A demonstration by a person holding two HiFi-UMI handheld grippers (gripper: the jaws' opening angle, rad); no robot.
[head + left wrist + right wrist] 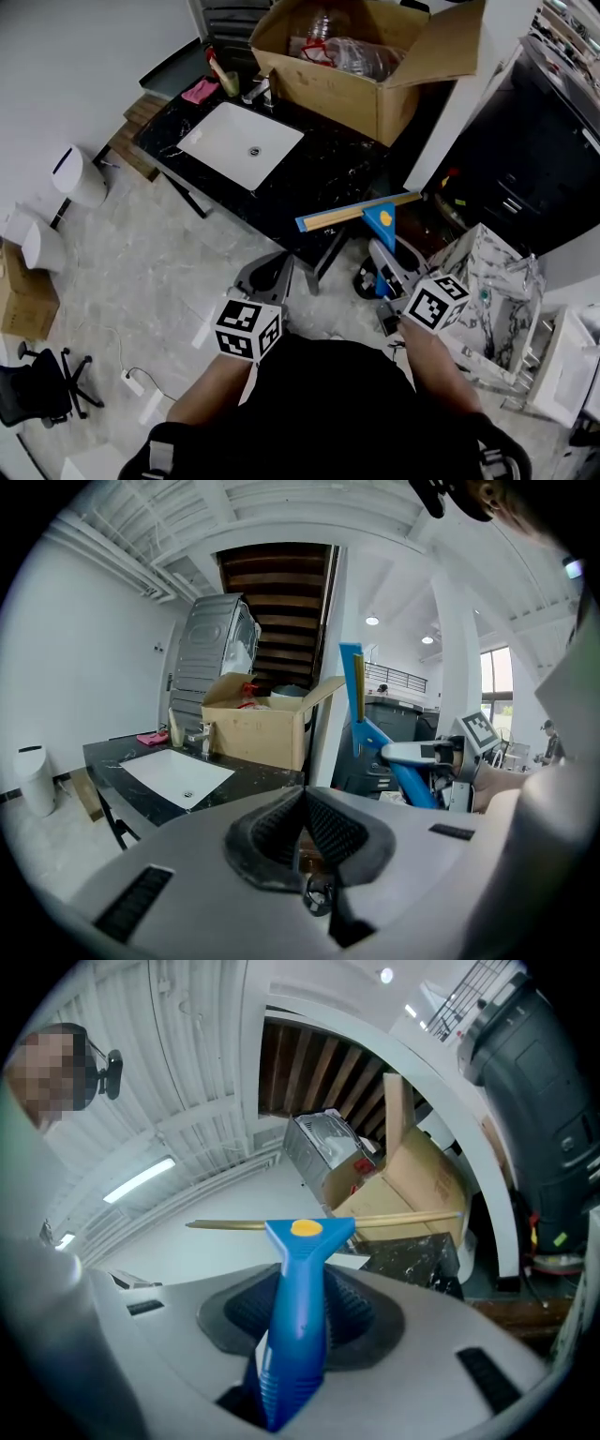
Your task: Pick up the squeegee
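Note:
The squeegee (357, 214) has a blue handle and a long brass blade rail with a yellow dot at the neck. My right gripper (383, 265) is shut on the blue handle (294, 1335), and the blade sticks out level past the jaws, in the air in front of the counter. In the left gripper view the squeegee (353, 692) stands off to the right, blade upright. My left gripper (268, 281) hangs beside it at the left, its black pads (272, 829) closed together with nothing between them.
A black marble counter (328, 169) with a white sink (242, 142) lies ahead, with an open cardboard box (356, 66) at its far end and a pink cloth (200, 91) by the tap. A white bin (77, 175) stands left, marble slabs (497, 281) right, an office chair (37, 389) lower left.

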